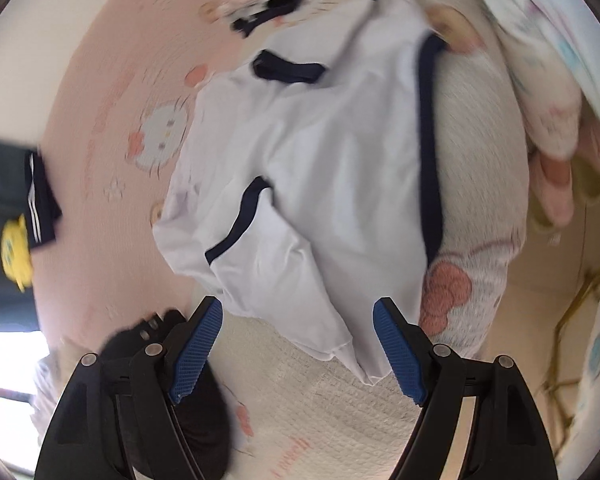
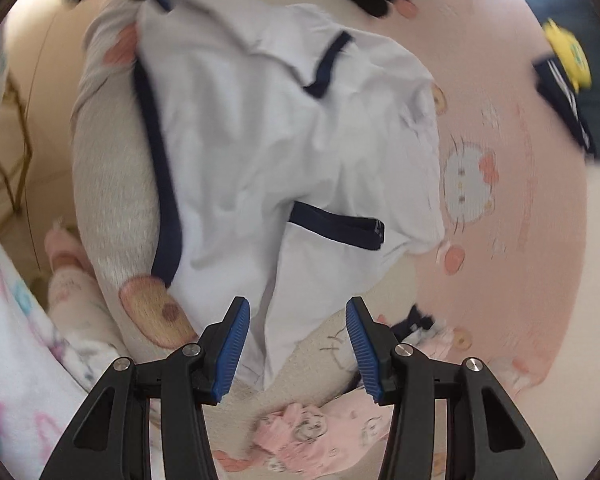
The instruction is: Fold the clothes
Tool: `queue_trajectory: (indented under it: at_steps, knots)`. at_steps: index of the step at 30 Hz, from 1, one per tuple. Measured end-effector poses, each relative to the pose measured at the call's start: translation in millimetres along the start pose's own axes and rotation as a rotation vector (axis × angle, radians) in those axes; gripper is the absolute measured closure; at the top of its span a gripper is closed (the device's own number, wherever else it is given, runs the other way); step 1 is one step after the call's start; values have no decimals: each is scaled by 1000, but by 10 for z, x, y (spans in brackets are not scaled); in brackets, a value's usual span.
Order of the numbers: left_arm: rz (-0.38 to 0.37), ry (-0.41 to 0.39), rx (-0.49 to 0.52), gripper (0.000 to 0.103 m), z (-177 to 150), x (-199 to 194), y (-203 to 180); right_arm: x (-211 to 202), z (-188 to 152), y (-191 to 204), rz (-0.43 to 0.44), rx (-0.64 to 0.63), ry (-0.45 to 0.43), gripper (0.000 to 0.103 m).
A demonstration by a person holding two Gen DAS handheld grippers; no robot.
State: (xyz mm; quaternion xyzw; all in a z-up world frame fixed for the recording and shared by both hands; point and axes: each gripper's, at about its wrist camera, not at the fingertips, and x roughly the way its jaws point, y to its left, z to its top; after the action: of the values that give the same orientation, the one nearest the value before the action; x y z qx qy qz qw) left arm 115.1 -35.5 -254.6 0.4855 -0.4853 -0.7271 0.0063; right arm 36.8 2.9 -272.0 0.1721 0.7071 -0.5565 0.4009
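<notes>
A white T-shirt (image 1: 320, 152) with navy trim lies rumpled on a pink and cream cartoon-print bedspread (image 1: 112, 92). Its sleeves are folded inward over the body. My left gripper (image 1: 298, 346) is open, its blue pads either side of one end of the shirt without touching it. From the opposite end, the same T-shirt (image 2: 260, 128) shows in the right wrist view, where my right gripper (image 2: 296, 350) is open too, with the near hem of the shirt reaching between its fingers. Both views are motion-blurred.
A dark navy garment with white stripes (image 1: 40, 200) and a yellow item (image 1: 16, 248) lie at the bed's edge. Small pink clothes (image 2: 320, 432) sit below the right gripper. A black garment (image 1: 204, 420) lies under the left gripper. Printed bedding (image 1: 548, 80) is heaped beside the shirt.
</notes>
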Motion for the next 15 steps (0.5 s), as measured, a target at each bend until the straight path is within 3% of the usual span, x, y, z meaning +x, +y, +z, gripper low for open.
queue_trajectory:
  at_steps: [1,2,3,4,9,15]
  knots:
    - [0,-3,22,26,0,2,-35,2,-10,33,-5,-18,-7,53]
    - [-10,-4,37,26,-4,2,-58,4,-20,66,-9,-37,-14,47]
    - [-17,-2,53,26,-9,6,-86,5,-30,99,-14,-55,-21,35]
    - [-25,-1,70,26,-13,11,-115,7,-39,131,-19,-73,-28,32]
    - [-4,-5,164,26,-33,21,-257,21,-81,270,-36,-148,-59,32]
    - [-44,0,221,26,-77,-41,-362,90,-75,277,-3,-139,-57,32]
